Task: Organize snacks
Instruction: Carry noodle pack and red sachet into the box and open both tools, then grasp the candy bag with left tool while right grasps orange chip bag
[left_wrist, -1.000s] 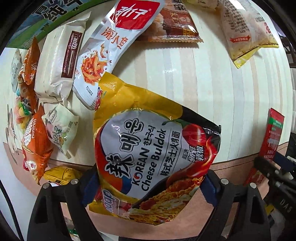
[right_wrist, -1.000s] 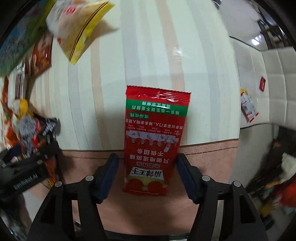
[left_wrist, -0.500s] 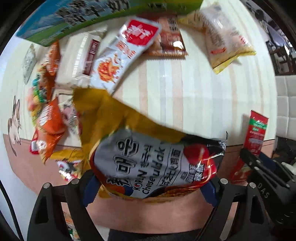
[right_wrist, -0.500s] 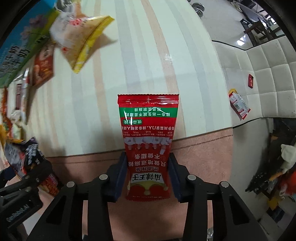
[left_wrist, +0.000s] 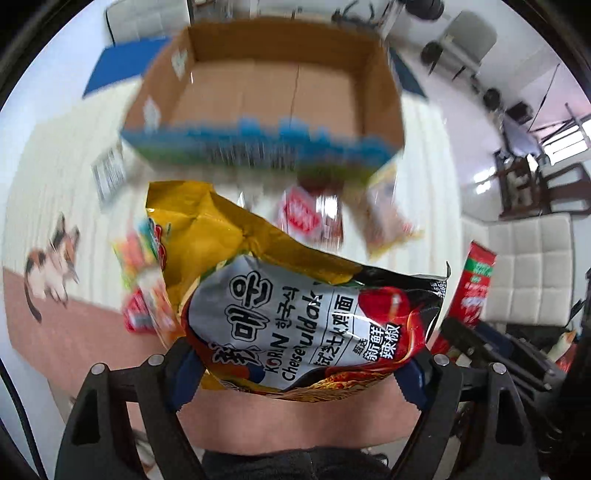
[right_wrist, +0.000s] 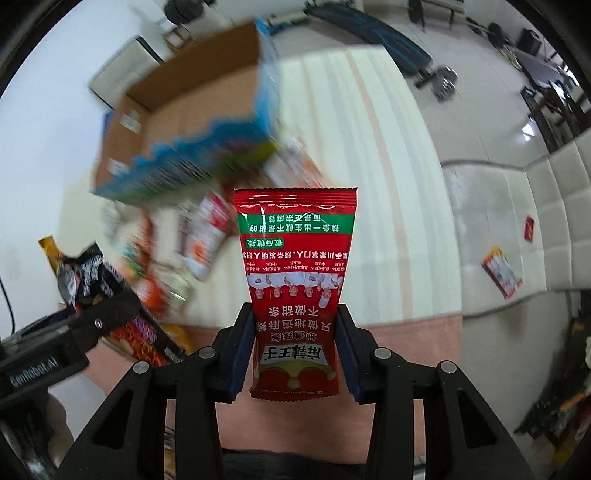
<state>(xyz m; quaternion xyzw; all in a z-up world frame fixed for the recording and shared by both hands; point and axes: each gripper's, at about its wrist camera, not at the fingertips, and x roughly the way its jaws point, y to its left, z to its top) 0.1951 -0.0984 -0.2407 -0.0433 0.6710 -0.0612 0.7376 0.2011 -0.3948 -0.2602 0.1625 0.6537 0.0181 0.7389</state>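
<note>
My left gripper (left_wrist: 295, 376) is shut on a yellow and black Cheese Buldak noodle packet (left_wrist: 303, 317) and holds it up off the striped table. My right gripper (right_wrist: 295, 354) is shut on a red spicy-strip sachet (right_wrist: 295, 280), held upright in the air. The sachet also shows at the right of the left wrist view (left_wrist: 476, 284). An open cardboard box (left_wrist: 273, 92) with a blue printed side stands at the back of the table, its brown inside bare; it also shows in the right wrist view (right_wrist: 192, 114).
Several loose snack packets (right_wrist: 177, 251) lie on the table in front of the box, blurred. A cat picture (left_wrist: 51, 266) is on the table at the left. White padded seating (right_wrist: 554, 206) holds two small packets at the right.
Both grippers have lifted their packets off the table and tilted upward, so the open box has come into view. The right jaws closed on the sachet.
</note>
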